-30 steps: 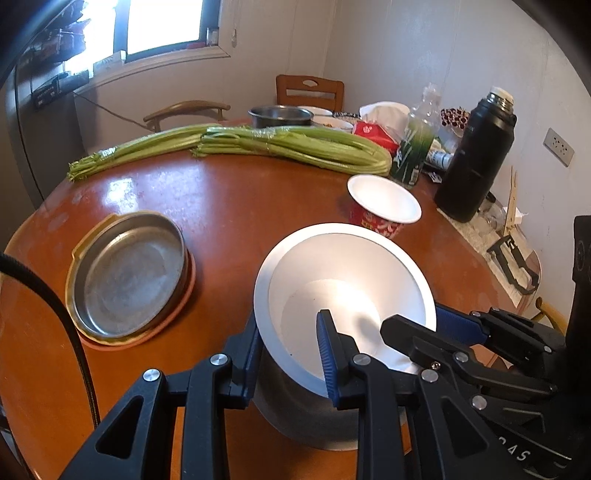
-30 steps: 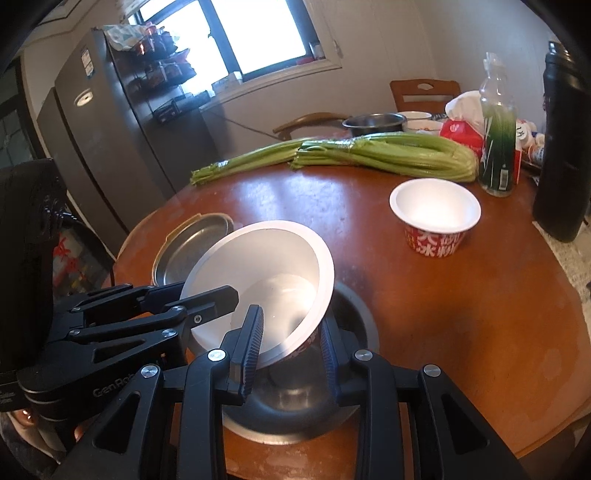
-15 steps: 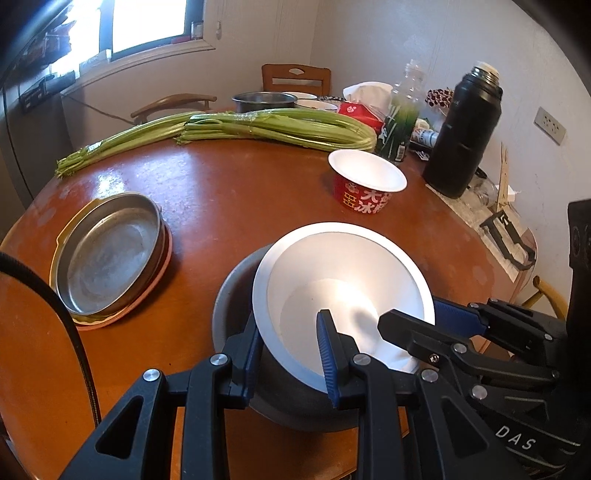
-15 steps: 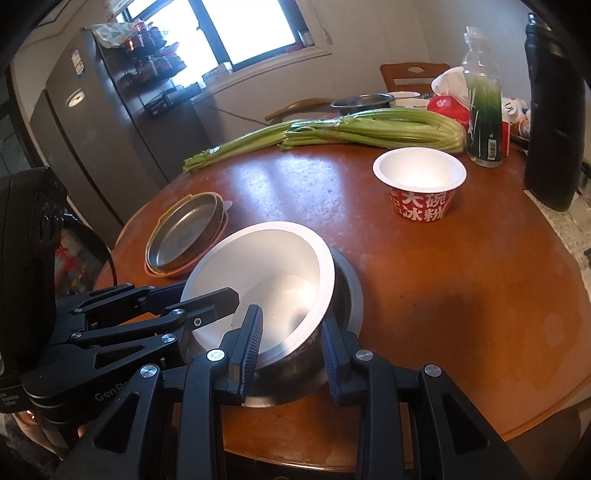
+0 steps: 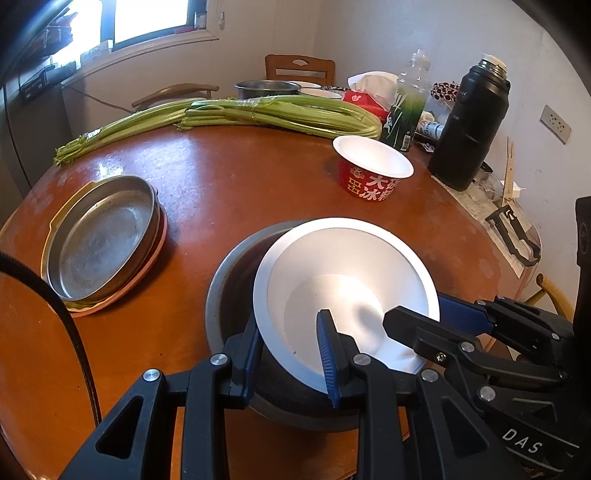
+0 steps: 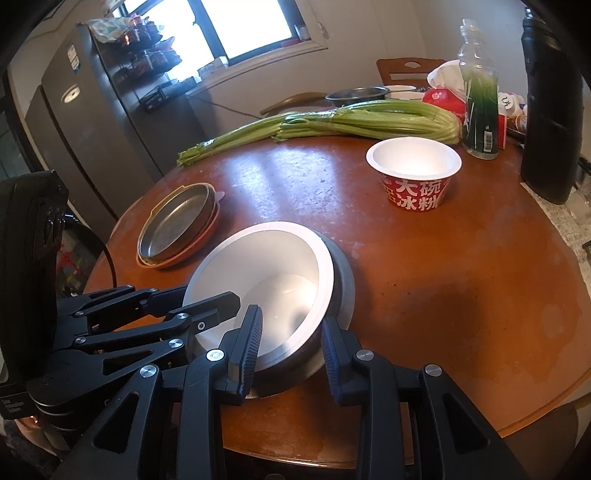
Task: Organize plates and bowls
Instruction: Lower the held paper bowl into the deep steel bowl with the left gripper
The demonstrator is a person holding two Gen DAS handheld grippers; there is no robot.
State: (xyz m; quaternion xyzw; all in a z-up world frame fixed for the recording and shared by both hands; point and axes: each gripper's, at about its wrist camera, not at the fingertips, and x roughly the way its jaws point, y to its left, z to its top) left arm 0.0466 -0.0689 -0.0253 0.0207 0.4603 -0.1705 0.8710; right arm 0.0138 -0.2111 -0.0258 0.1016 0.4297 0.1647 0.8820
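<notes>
Bowls come first: two paper bowls, white inside. One white bowl sits tilted inside a grey metal bowl near the front edge of the round brown surface. The other, a red paper bowl with white signs on its side, stands alone farther back, well apart. One more metal bowl stands far back behind the greens.

Plates: a stack of shallow metal plates lies off to the left of the grey metal bowl; how many are in it I cannot tell.

Two tools are at work. The left tool is pinched tight on the near rim of the white bowl, one finger inside and one outside. The right tool is pinched tight on the rim of the white bowl and the grey metal bowl together.

One long bunch of celery lies across the back. One black flask and one green bottle stand at the right.

Around the surface are two wooden chairs, a bright window and a grey fridge.
</notes>
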